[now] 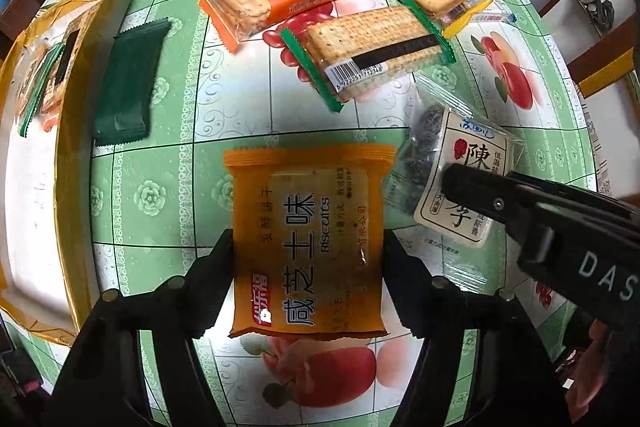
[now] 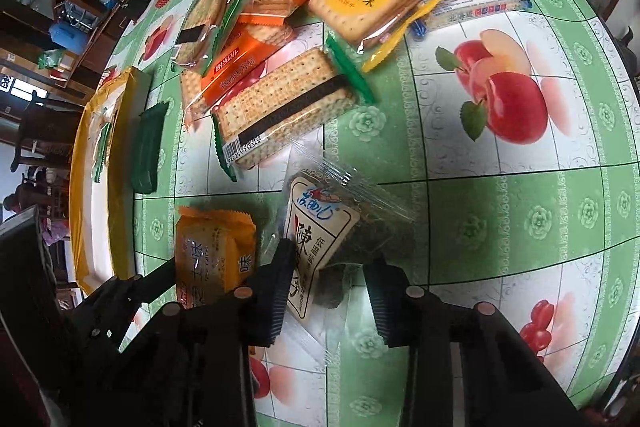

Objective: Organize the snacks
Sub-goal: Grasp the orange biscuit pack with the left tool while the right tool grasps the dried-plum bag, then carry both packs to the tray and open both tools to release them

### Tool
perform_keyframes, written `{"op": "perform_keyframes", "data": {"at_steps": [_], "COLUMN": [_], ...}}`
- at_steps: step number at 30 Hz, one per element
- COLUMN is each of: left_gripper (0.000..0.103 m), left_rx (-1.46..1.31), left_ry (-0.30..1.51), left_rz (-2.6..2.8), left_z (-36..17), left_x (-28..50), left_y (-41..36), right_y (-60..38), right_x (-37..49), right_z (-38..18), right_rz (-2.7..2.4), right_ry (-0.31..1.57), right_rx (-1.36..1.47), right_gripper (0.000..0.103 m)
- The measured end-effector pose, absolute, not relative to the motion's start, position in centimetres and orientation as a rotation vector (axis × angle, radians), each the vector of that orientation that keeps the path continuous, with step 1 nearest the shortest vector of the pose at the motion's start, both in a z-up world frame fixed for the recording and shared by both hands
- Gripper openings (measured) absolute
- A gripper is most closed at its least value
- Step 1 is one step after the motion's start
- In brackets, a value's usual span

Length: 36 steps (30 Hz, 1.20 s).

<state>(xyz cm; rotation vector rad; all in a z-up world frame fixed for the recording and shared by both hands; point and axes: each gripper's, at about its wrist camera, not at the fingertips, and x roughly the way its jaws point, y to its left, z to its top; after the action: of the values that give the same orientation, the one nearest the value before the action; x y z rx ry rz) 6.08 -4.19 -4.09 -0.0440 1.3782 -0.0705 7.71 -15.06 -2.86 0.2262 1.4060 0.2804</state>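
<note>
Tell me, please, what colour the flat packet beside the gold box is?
Dark green, plain with no visible print; the left wrist view shows it best.

Orange biscuit packet (image 1: 306,247) lies flat beside clear dark-snack pouch (image 2: 340,239), apparently touching.

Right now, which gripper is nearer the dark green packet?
Left. The left gripper straddles the orange biscuit pack beside the dark green packet; the right gripper is farther away.

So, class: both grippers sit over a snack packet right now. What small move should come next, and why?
Probably lift both packets straight up. The left gripper has its fingers against both sides of the orange biscuit packet; the right gripper brackets the clear plum packet, though contact there is unclear. The yellow box waits alongside.
</note>
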Motion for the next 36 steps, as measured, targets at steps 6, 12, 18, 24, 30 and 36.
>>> {"op": "perform_keyframes", "data": {"at_steps": [6,12,18,24,30,36], "left_gripper": [0.068,0.068,0.068,0.068,0.068,0.068], "left_rx": [-0.055,0.002,0.02,0.012,-0.027,-0.023], "left_ry": [1.388,1.373,1.371,1.368,1.364,1.349], "left_rz": [-0.113,-0.151,-0.186,-0.189,-0.195,-0.204], "left_z": [-4.3,-4.3,-4.0,-4.3,-3.9,-3.3], "left_x": [4.5,1.3,-0.3,0.1,0.2,-0.6], "left_y": [-3.0,-3.2,-3.0,-2.4,-1.0,0.2], "right_y": [-15.6,-16.0,-16.6,-16.3,-15.3,-15.8], "right_x": [6.7,5.2,3.8,3.4,3.3,2.7], "right_z": [-2.3,-1.9,-2.0,-1.9,0.0,0.8], "right_rz": [0.298,0.323,0.359,0.358,0.383,0.397], "right_ry": [1.389,1.388,1.388,1.386,1.335,1.327], "right_rx": [0.199,0.18,0.235,0.229,0.239,0.258], "right_gripper": [0.032,0.03,0.028,0.027,0.023,0.022]}}
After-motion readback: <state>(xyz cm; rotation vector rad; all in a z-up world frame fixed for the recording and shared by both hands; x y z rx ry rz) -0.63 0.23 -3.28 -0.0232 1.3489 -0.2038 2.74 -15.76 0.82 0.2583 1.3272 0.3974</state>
